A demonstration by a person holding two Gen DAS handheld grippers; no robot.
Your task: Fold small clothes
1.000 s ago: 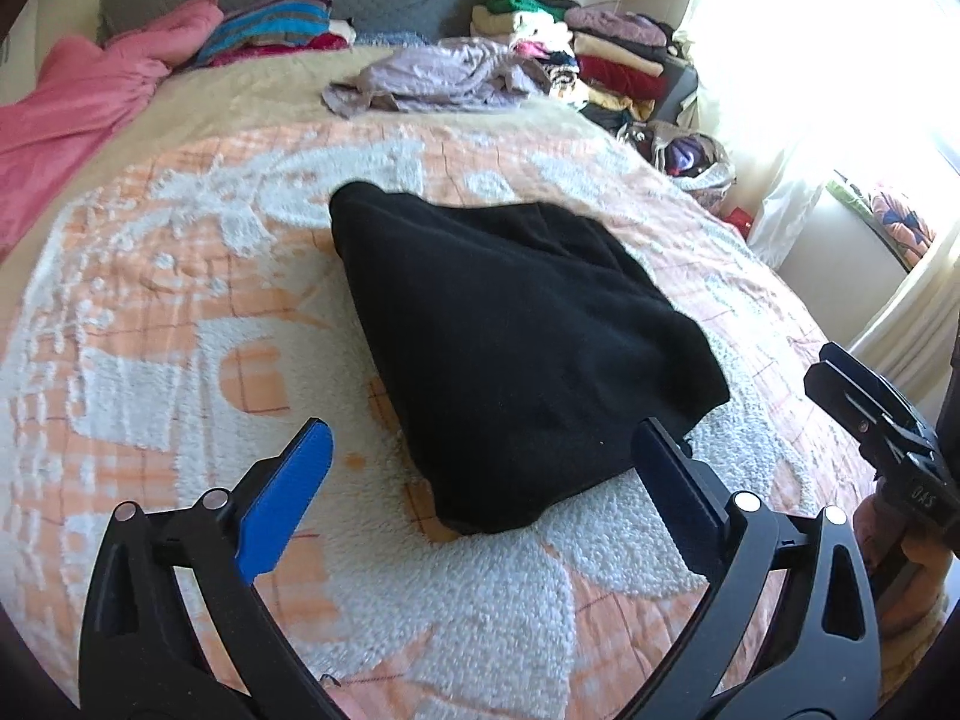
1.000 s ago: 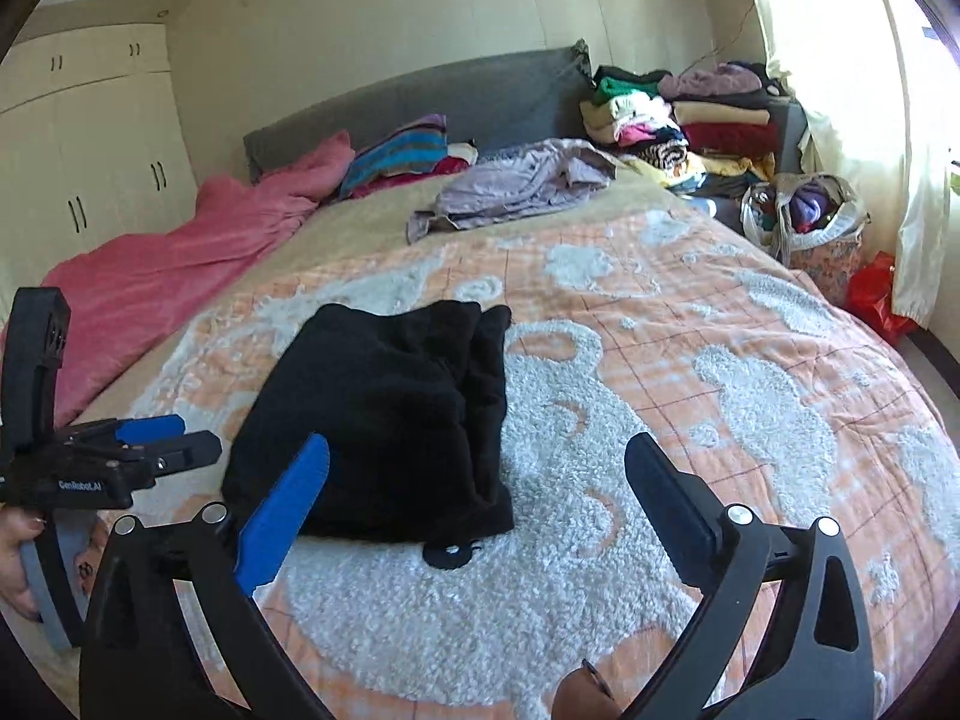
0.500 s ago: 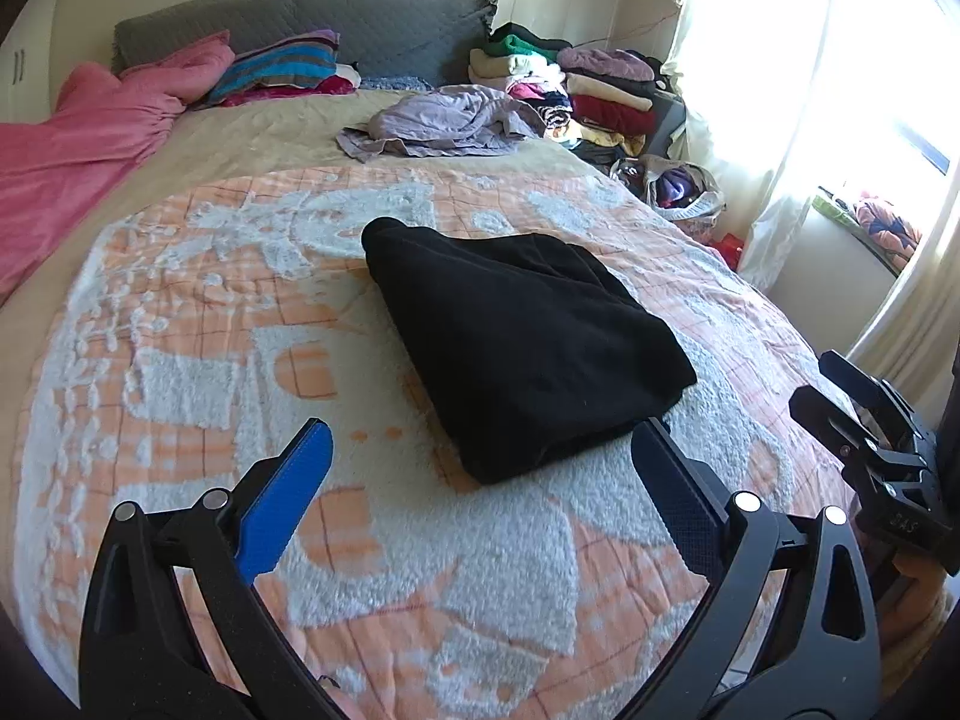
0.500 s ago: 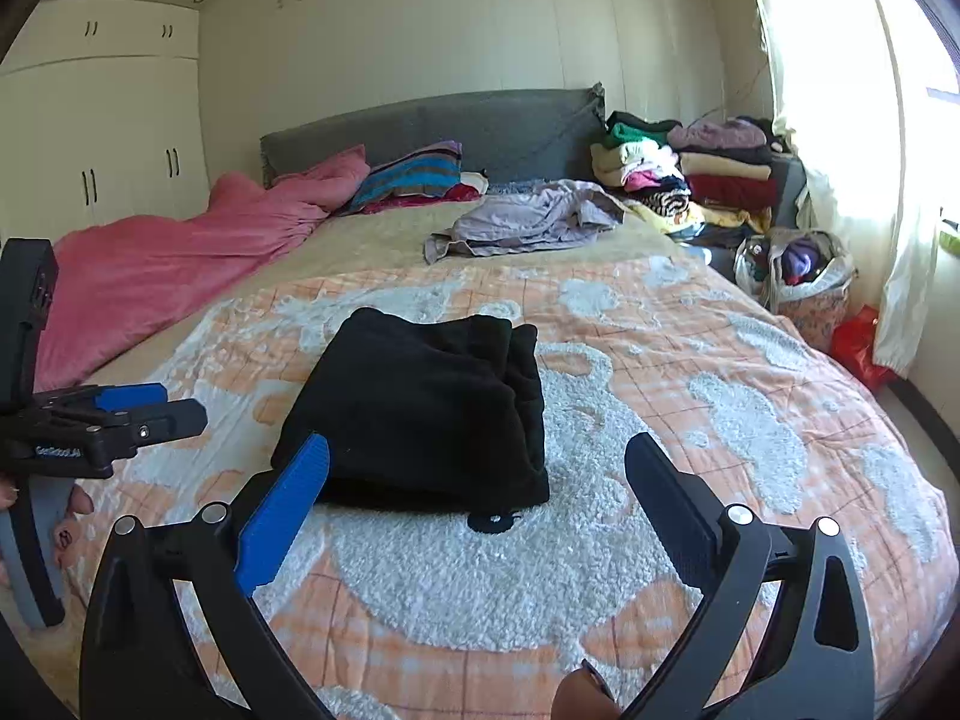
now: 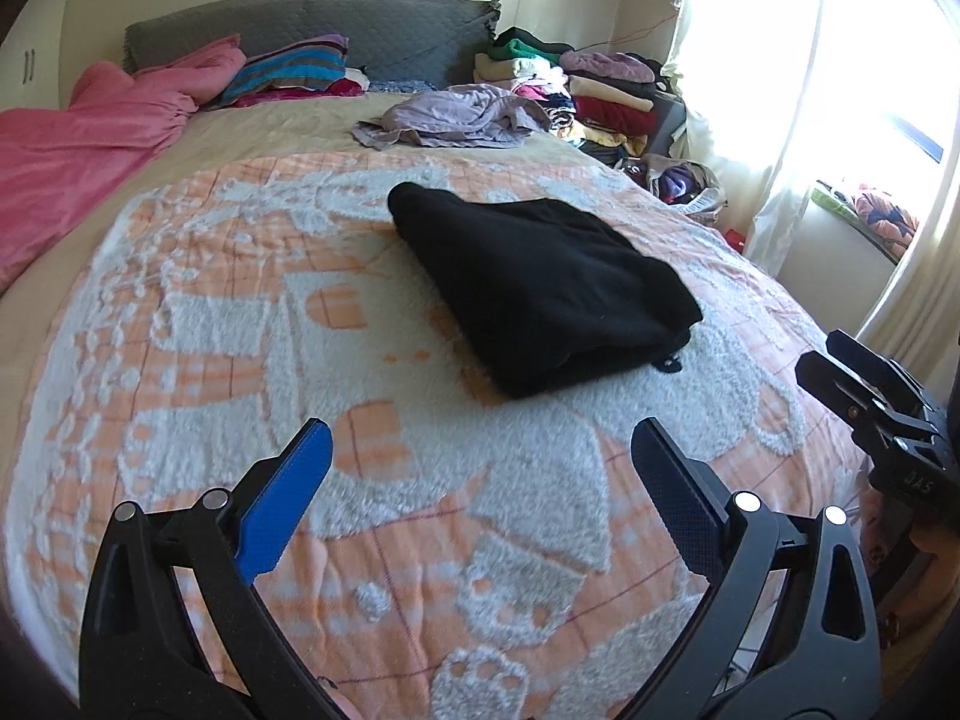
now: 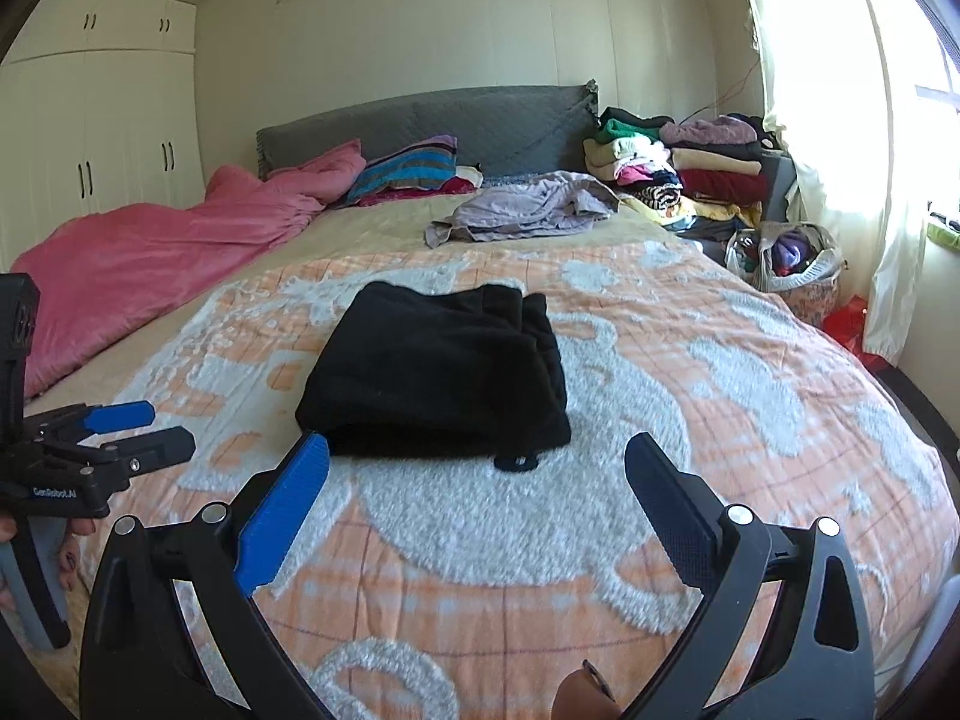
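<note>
A folded black garment (image 5: 540, 288) lies flat in the middle of the orange and white bedspread (image 5: 198, 324); it also shows in the right wrist view (image 6: 438, 372). My left gripper (image 5: 480, 450) is open and empty, held back from the garment's near edge. It also shows at the left of the right wrist view (image 6: 138, 429). My right gripper (image 6: 477, 462) is open and empty, just short of the garment. It also shows at the right edge of the left wrist view (image 5: 852, 372).
A crumpled lilac garment (image 6: 528, 210) lies farther up the bed. A pink blanket (image 6: 162, 264) covers the left side. Striped pillows (image 6: 408, 171) lean on the grey headboard. Stacked clothes (image 6: 678, 174) and a full bag (image 6: 786, 258) stand at the right by the curtain.
Both grippers have pulled back and up from the black garment, which now sits farther off in both views. Both stay open. The garment has not moved.
</note>
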